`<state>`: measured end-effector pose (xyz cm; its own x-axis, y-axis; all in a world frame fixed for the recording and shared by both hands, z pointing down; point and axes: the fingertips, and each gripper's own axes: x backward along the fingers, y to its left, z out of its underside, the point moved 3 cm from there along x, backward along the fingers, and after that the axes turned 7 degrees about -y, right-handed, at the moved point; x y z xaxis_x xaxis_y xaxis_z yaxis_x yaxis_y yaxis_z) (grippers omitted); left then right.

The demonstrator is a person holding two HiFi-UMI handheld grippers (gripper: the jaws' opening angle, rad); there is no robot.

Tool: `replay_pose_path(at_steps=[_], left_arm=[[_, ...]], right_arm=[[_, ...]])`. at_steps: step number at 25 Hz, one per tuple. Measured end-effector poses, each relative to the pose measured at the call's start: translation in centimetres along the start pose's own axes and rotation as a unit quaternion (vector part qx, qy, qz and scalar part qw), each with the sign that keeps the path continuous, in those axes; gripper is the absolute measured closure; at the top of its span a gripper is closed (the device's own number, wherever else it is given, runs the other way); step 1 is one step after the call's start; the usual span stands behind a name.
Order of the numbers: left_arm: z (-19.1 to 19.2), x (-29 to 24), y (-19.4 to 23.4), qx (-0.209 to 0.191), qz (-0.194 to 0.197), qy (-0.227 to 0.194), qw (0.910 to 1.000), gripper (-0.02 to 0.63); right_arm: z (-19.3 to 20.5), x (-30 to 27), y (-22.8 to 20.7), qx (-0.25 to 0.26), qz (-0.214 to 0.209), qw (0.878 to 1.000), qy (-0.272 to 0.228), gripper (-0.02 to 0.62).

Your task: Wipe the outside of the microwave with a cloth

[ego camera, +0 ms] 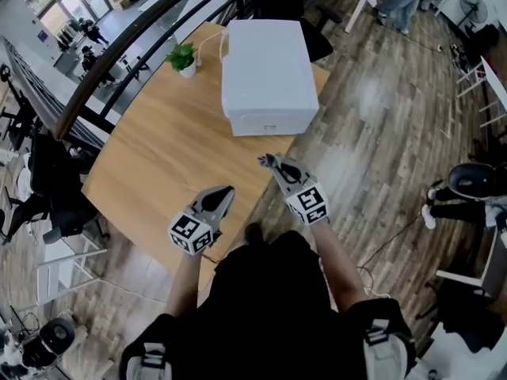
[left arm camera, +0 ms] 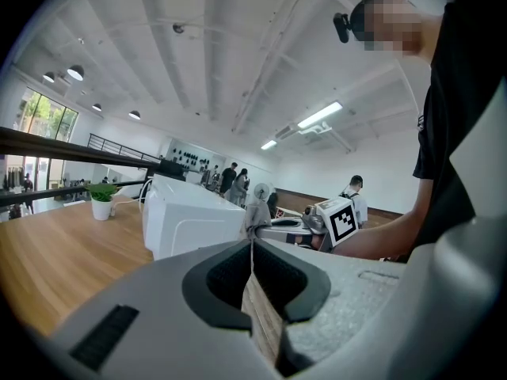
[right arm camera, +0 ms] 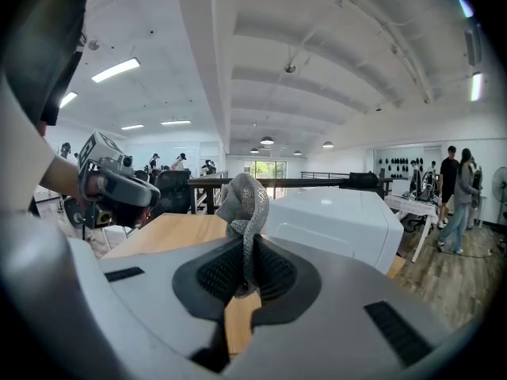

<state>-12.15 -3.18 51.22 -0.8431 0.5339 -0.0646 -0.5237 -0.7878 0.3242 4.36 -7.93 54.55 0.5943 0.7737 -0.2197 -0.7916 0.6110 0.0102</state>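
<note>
The white microwave (ego camera: 268, 74) stands at the far right of the wooden table (ego camera: 158, 165); it also shows in the left gripper view as the microwave (left arm camera: 190, 218) and in the right gripper view as the microwave (right arm camera: 337, 222). My right gripper (ego camera: 269, 162) is shut on a small grey mesh cloth (right arm camera: 244, 203), held in the air short of the microwave's front. The cloth (left arm camera: 255, 212) pokes up from that gripper. My left gripper (ego camera: 226, 190) hovers over the table's near edge, to the left of the right one, its jaws shut with nothing between them.
A small potted plant (ego camera: 184, 56) stands left of the microwave, with a white cable behind it. A dark railing (ego camera: 119, 50) runs along the table's far left side. People stand further off in the room. Wooden floor (ego camera: 380, 133) lies to the right.
</note>
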Motion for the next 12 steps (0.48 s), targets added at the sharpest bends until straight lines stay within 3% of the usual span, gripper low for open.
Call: replay_pose_path(at_steps=[3,7,12], left_arm=[[-0.4,0.3,0.0,0.001,-0.005,0.000,1.0000,0.597],[-0.3,0.8,0.1,-0.011,-0.013,0.004,0.9998,0.597],[0.2,2.5,0.7,-0.002,-0.063,0.002,0.9980,0.597]], right_arm=[[-1.0,-2.1,-0.5,0.023,-0.004,1.000,-0.007,0.583],[-1.9,-6.1,-1.9,0.098,0.005,0.995,0.000,0.583],[-1.3,-10.6,-2.6,0.190,0.001,0.981,0.023,0.583]])
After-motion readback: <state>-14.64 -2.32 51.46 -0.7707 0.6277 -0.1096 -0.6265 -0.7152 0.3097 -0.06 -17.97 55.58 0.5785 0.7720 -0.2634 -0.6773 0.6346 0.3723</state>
